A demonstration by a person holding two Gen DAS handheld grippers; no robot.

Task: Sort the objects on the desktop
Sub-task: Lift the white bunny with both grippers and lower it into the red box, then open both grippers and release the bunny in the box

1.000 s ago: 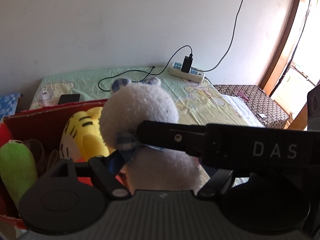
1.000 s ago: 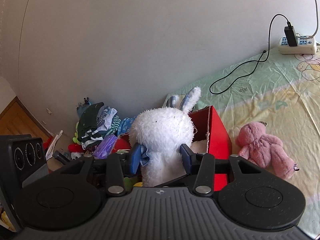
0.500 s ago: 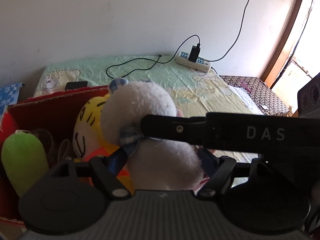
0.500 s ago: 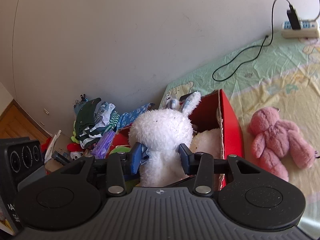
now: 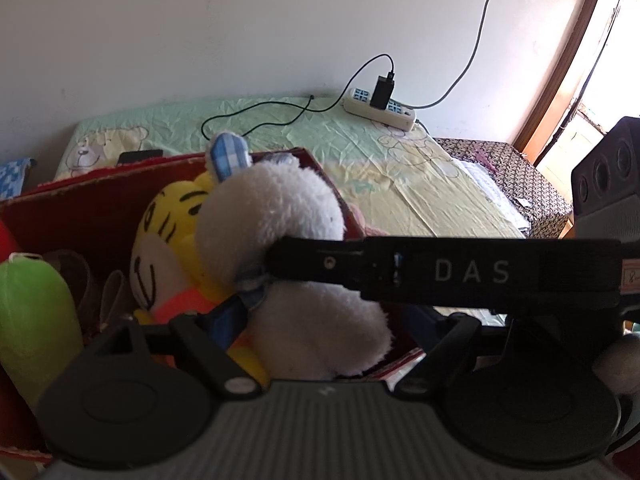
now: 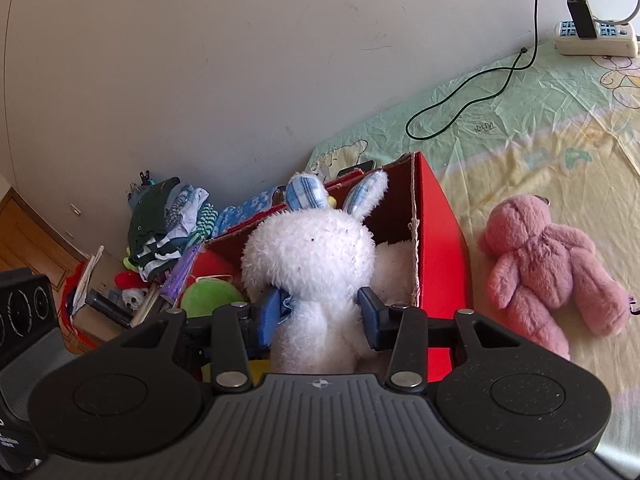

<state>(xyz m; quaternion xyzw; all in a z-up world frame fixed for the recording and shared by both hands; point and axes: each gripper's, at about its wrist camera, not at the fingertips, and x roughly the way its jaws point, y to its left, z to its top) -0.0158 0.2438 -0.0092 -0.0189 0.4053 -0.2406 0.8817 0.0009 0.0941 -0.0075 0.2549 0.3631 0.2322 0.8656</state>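
A white plush rabbit (image 6: 312, 256) with blue checked ears hangs over the red cardboard box (image 6: 440, 240). My right gripper (image 6: 318, 316) is shut on its neck and holds it upright. In the left wrist view the rabbit (image 5: 276, 216) fills the middle, with the right gripper's black finger (image 5: 440, 276) across it. My left gripper (image 5: 332, 320) stands around the rabbit's body; its right finger is hidden and its grip is unclear. The box (image 5: 100, 196) holds a yellow tiger plush (image 5: 168, 236) and a green plush (image 5: 32, 312). A pink plush bear (image 6: 548, 264) lies on the bed right of the box.
A green and yellow bed sheet (image 6: 540, 120) covers the bed. A white power strip (image 6: 596, 38) with a black charger and cable lies by the wall. A phone (image 5: 138, 156) lies behind the box. Clothes and clutter (image 6: 160, 232) pile on the floor at left.
The rabbit, held by the right gripper, has moved down and further over the red box. Both cameras have shifted closer to the box.
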